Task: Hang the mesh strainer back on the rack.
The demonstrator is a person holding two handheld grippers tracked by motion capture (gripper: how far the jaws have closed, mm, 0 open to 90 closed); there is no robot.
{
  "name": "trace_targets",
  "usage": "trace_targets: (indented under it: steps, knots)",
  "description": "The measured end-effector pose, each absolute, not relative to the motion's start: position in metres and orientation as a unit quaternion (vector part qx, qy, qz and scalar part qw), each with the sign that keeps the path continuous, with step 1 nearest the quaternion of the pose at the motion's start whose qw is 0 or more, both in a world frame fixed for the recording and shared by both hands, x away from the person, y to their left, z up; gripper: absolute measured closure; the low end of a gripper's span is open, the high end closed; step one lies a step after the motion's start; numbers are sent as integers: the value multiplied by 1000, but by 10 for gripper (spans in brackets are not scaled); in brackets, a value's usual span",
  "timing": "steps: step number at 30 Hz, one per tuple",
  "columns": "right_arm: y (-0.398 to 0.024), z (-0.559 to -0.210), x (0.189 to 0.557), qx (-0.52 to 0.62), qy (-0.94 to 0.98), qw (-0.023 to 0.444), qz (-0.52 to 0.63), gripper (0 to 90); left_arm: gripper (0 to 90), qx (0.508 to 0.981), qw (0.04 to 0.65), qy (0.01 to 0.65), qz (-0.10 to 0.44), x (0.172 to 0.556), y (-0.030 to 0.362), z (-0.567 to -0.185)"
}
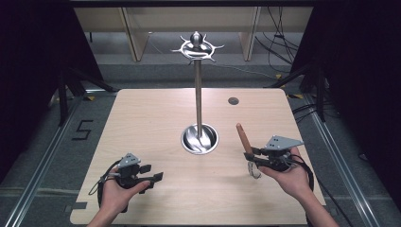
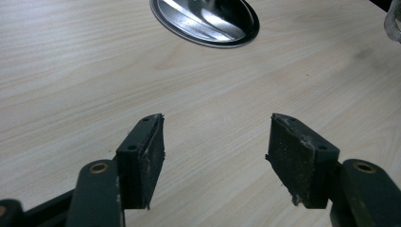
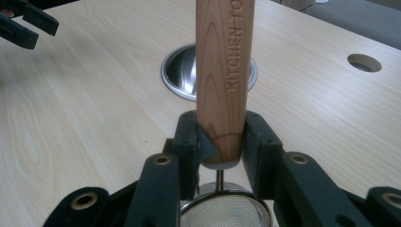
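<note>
Strainer (image 3: 227, 213), a small wire-mesh one on a wooden handle (image 3: 225, 71), stands upright in the right gripper (image 3: 221, 137) at the near right of the table (image 1: 142, 123). The jaws are clamped on the lower end of the handle, just above the metal neck that leads to the mesh bowl, which hangs below them. It looks light and stiff; the smooth round wood could twist or slide between the pads, and the fine mesh would likely dent if pressed, so the handle is the right place to hold, as now. With the grip so low, the long free end may sway when the hand turns.

Left gripper (image 2: 215, 156) rests at the near left, jaws apart with nothing between them, well apart from the strainer.

Mid-table stands a metal hanging stand (image 1: 198, 94): a round shiny base (image 1: 199, 139), a tall thin pole, and a crown of curved hooks (image 1: 197, 47) at the top. The pole and hooks could catch the handle. A small hole (image 1: 233, 100) lies at the far right.
</note>
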State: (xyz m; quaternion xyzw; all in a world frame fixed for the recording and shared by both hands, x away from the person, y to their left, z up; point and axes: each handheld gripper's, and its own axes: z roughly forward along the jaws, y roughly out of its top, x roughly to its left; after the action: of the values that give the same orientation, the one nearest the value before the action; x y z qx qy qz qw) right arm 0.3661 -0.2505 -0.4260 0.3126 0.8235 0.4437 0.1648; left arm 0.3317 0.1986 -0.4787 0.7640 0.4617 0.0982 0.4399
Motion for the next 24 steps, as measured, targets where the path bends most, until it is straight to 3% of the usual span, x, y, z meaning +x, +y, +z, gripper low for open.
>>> trace_targets:
  steps: [24]
  knots:
    - [-245, -418, 362, 331, 794, 157, 485, 703, 357, 764, 445, 456, 104, 329, 200, -476]
